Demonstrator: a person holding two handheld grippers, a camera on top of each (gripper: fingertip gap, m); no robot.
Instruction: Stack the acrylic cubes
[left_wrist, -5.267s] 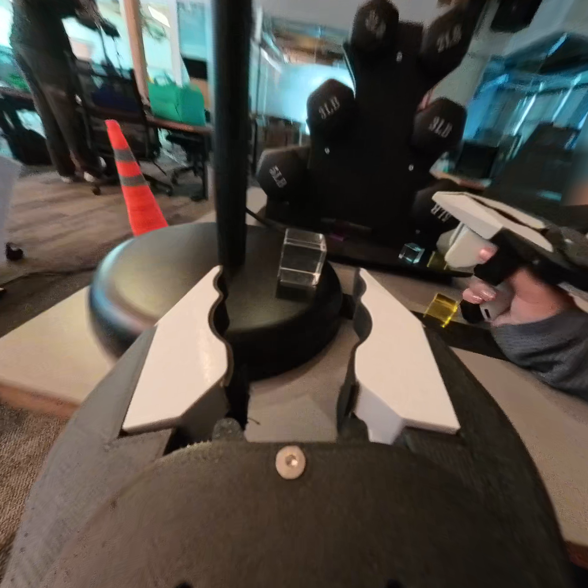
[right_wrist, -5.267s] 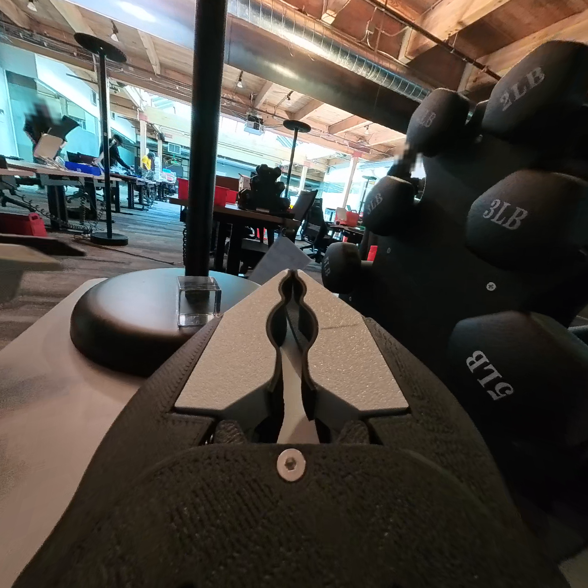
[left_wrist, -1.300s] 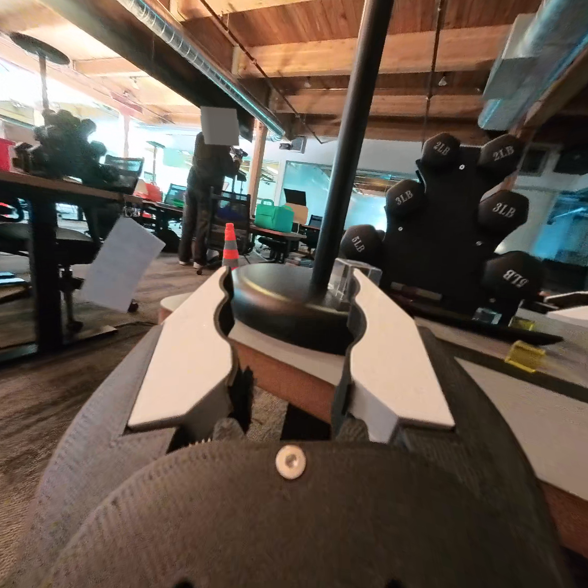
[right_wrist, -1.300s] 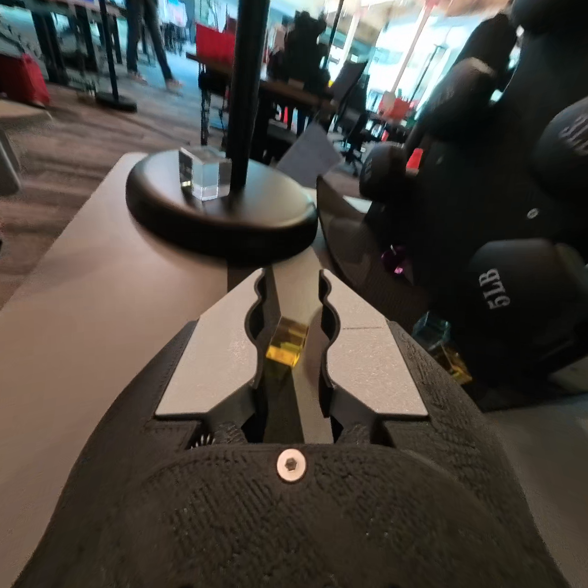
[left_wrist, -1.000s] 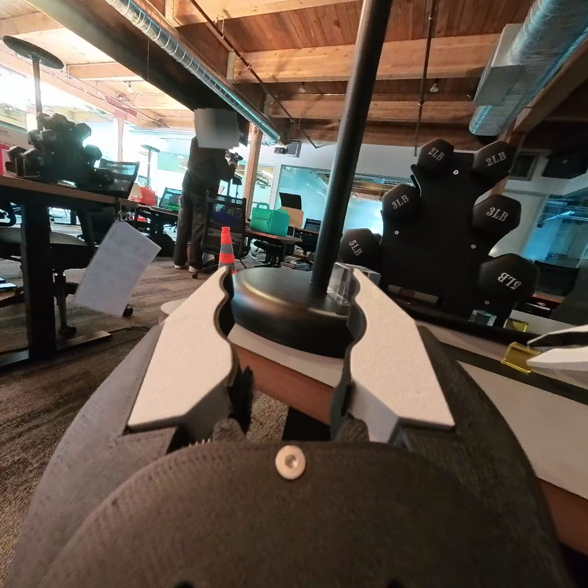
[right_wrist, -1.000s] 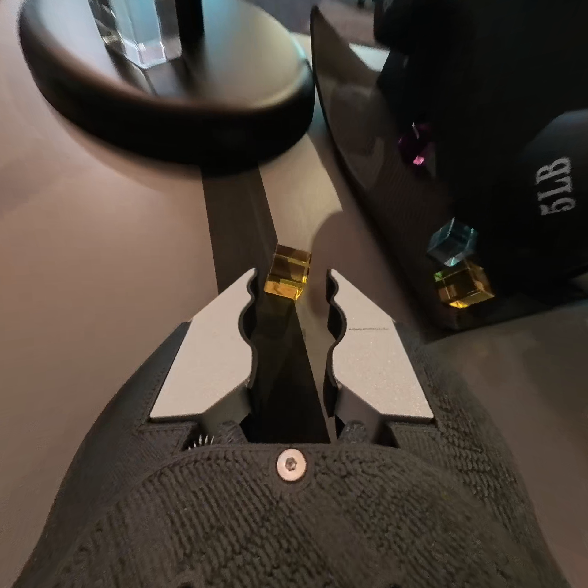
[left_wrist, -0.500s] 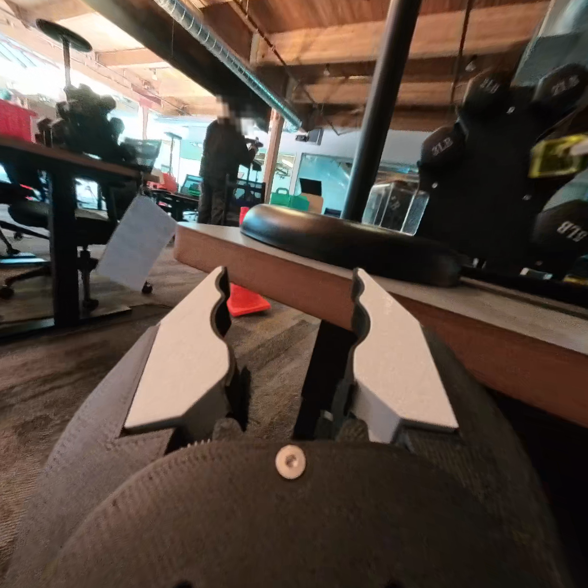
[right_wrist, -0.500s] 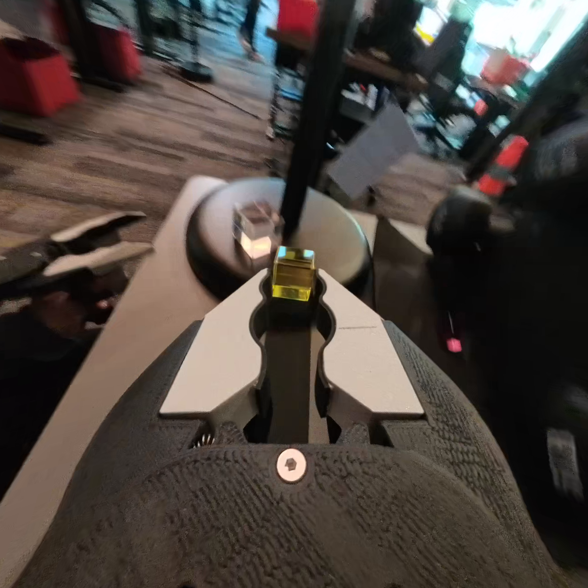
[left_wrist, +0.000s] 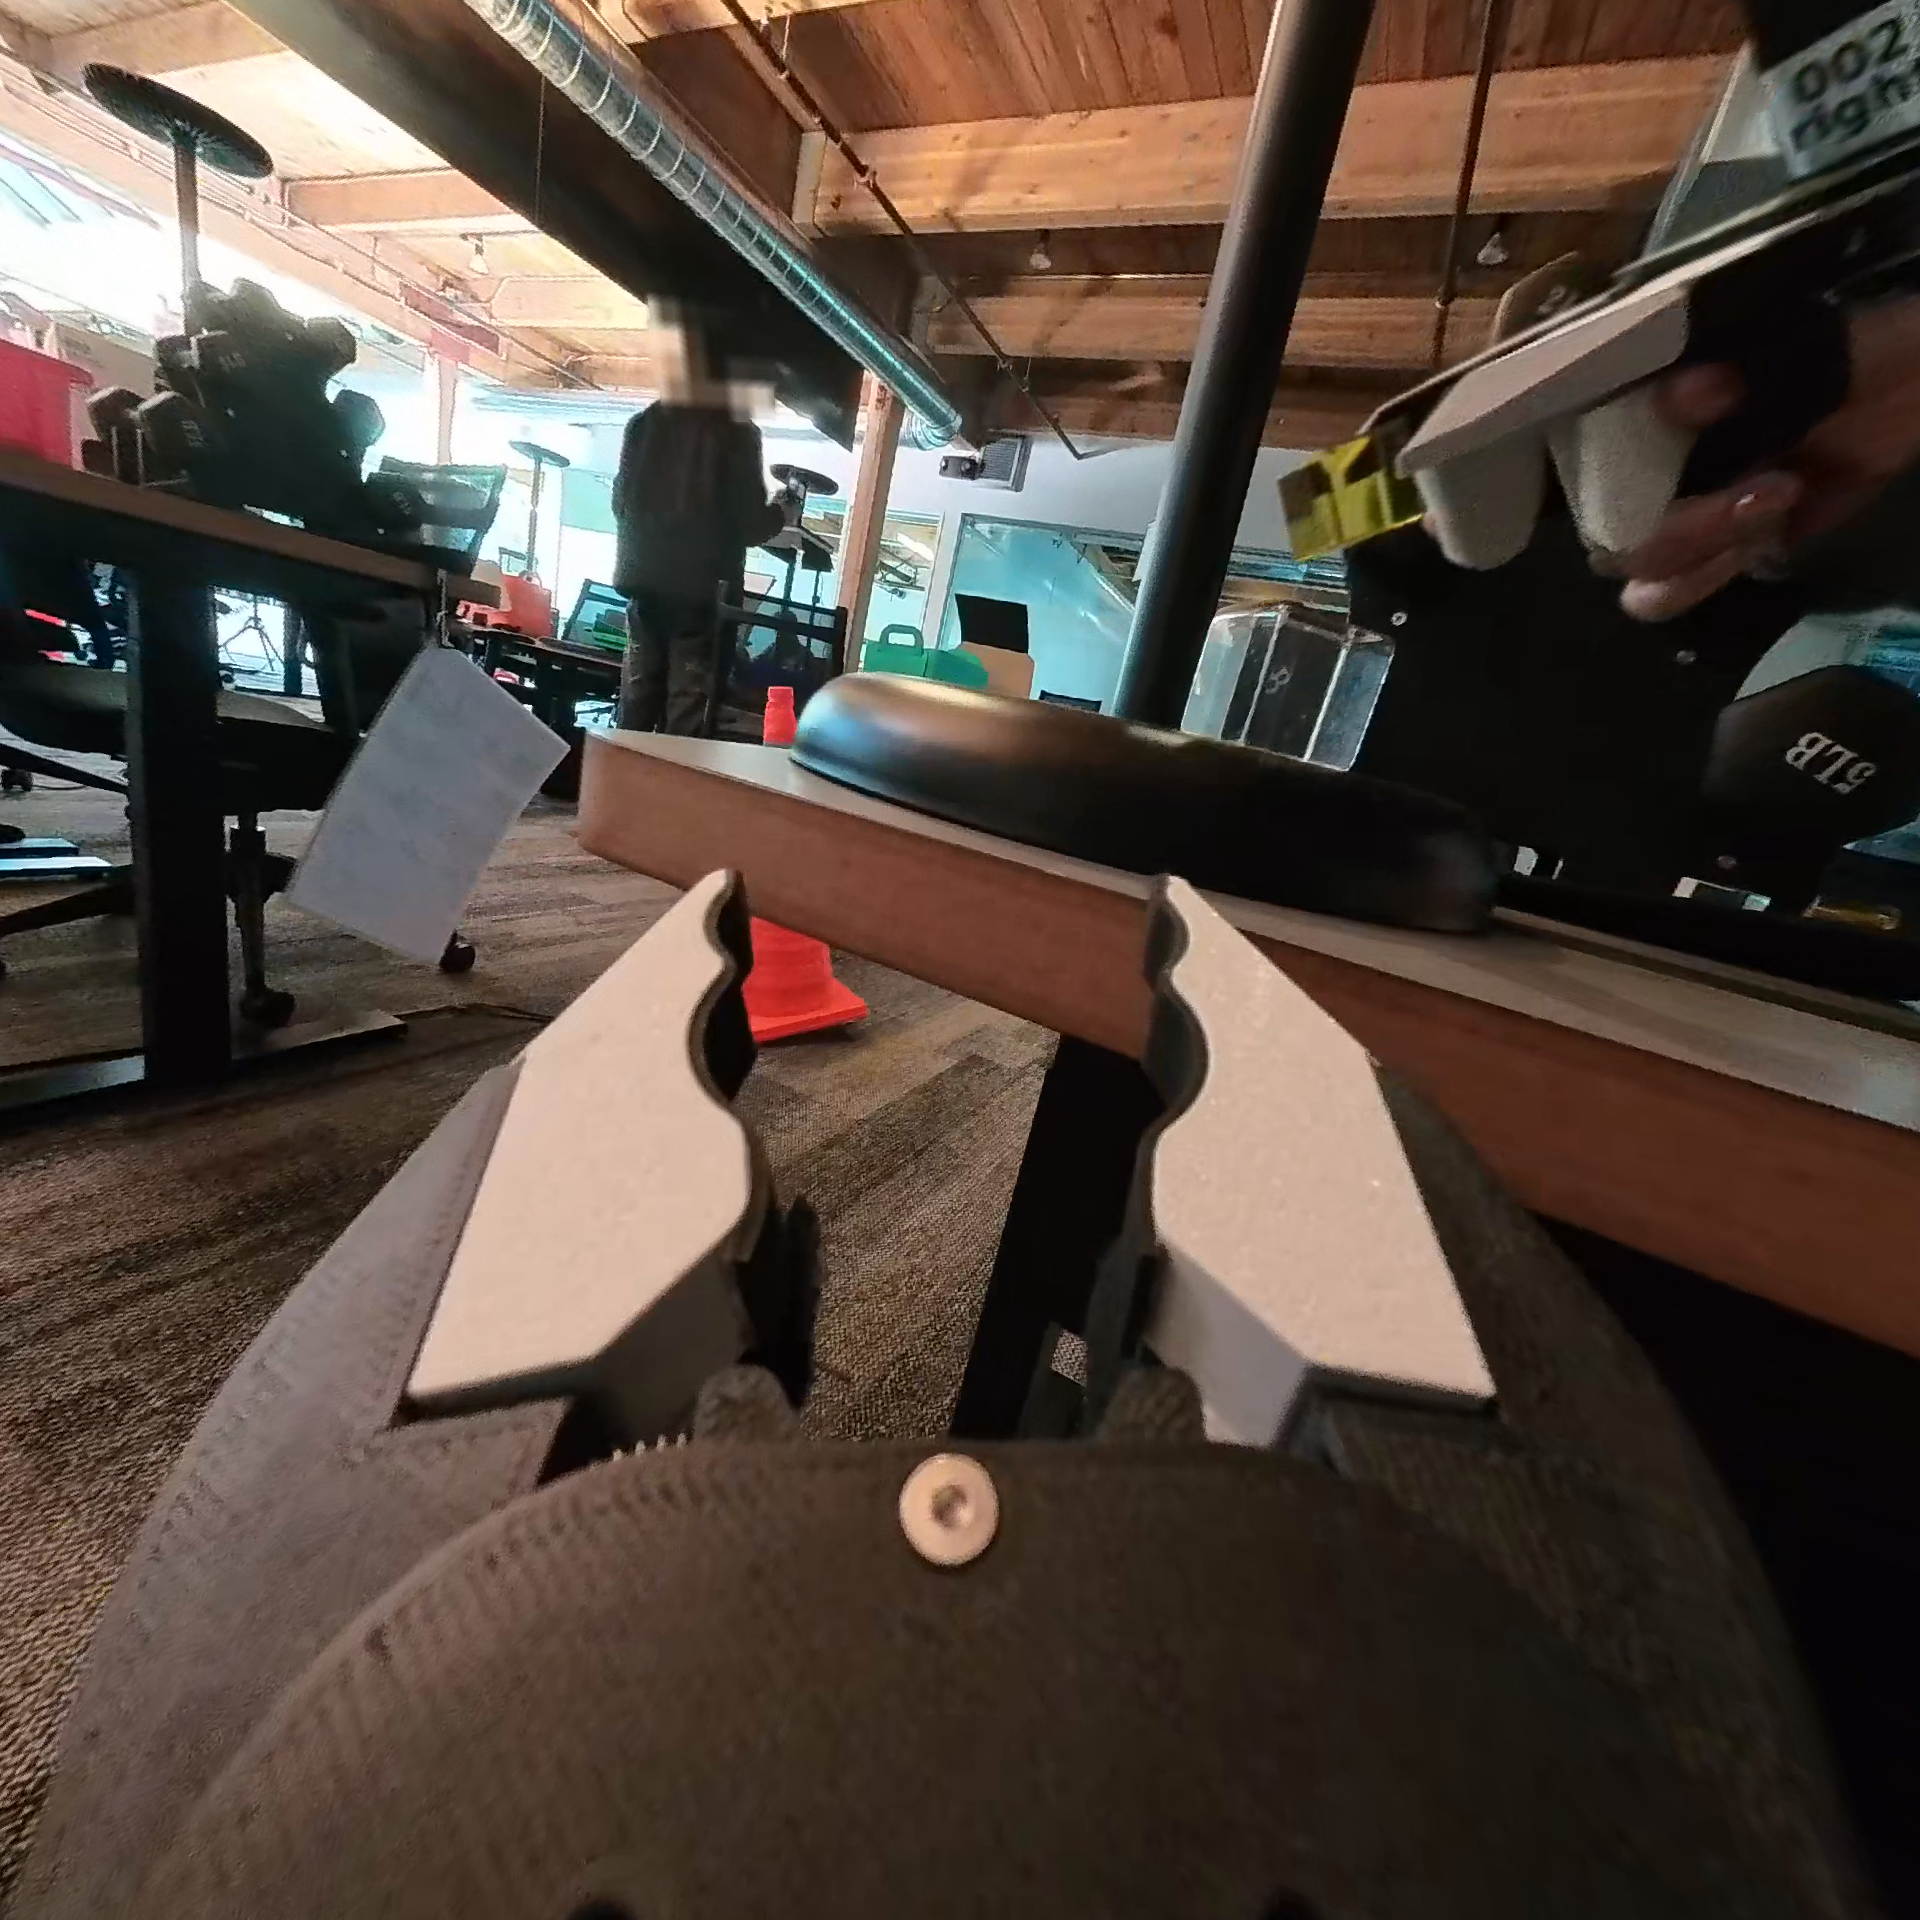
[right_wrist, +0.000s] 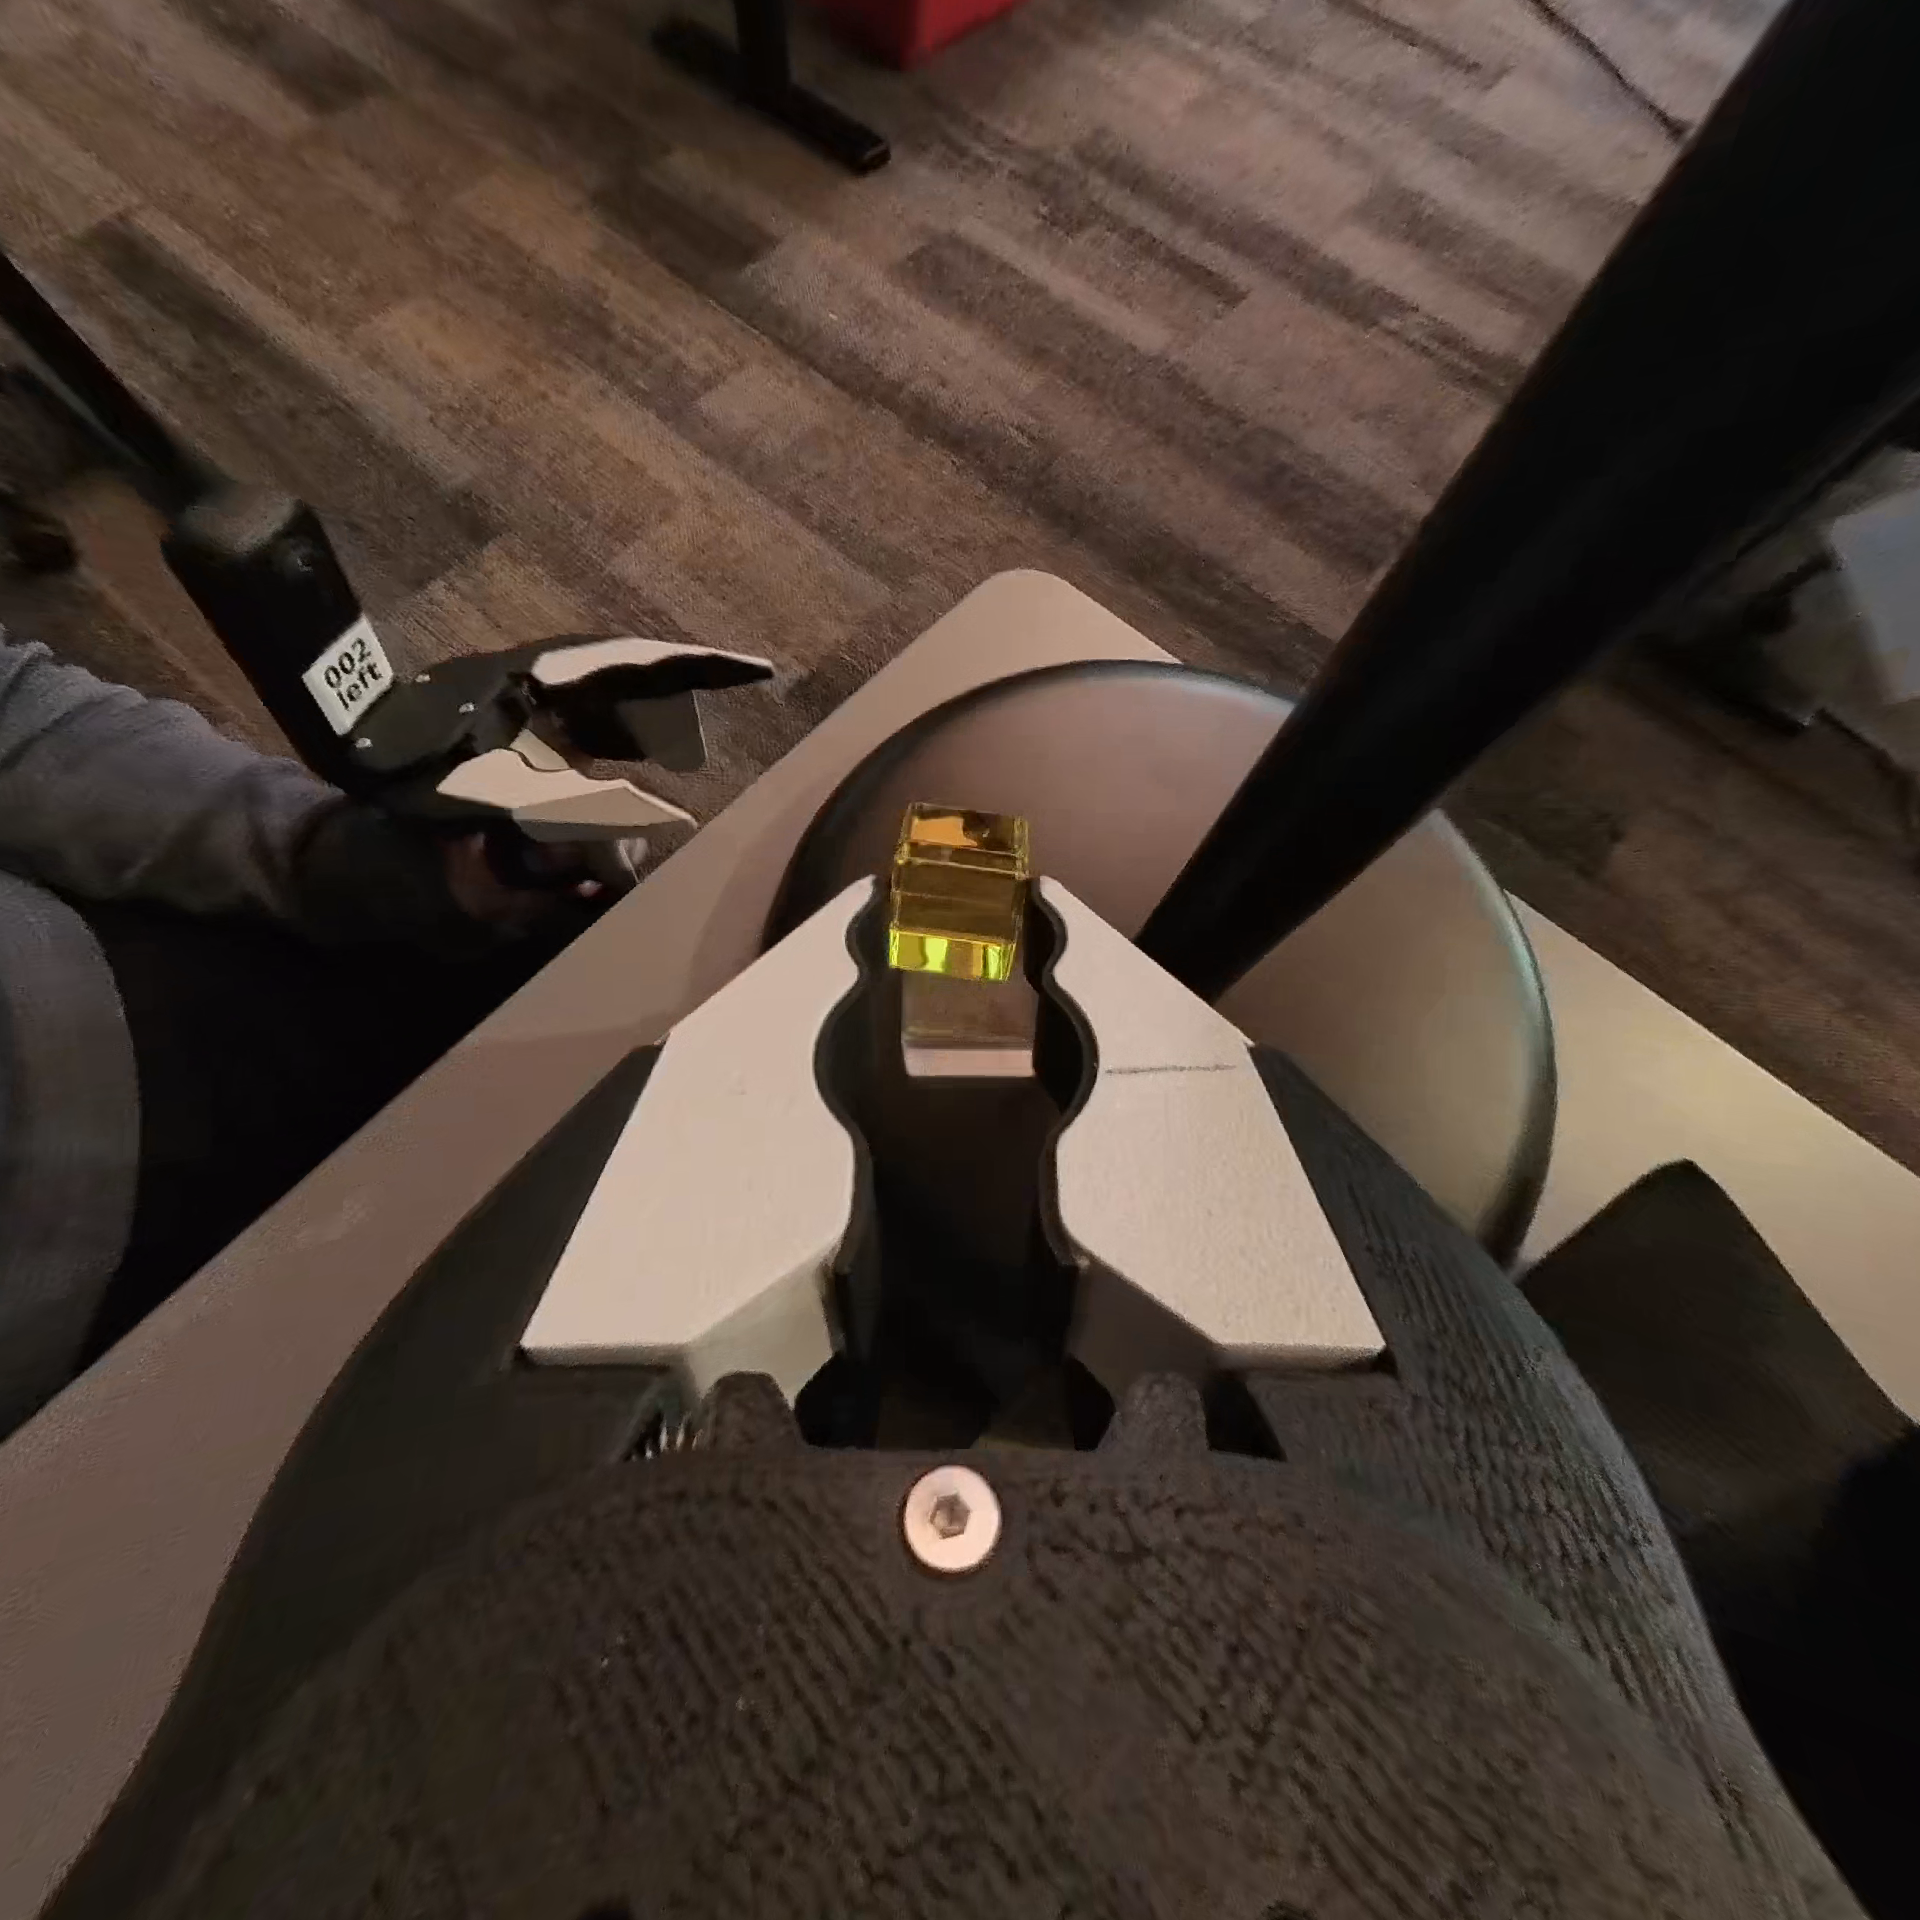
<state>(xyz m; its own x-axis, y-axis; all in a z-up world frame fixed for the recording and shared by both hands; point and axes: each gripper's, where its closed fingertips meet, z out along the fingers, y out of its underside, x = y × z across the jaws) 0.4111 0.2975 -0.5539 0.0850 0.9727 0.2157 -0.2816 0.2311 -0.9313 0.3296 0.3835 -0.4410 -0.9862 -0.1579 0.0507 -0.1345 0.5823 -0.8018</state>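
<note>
The right gripper (right_wrist: 958, 894) now pinches a yellow see-through cube (right_wrist: 956, 904), both fingertips pressed on its sides. A second ago that cube lay on the table. Now it hangs in the air right above the clear cube (left_wrist: 1288, 681) on the round black base (left_wrist: 1122, 764). The left gripper (left_wrist: 945, 920) has dropped below the table edge (left_wrist: 883, 883), jaws spread and holding nothing.
</note>
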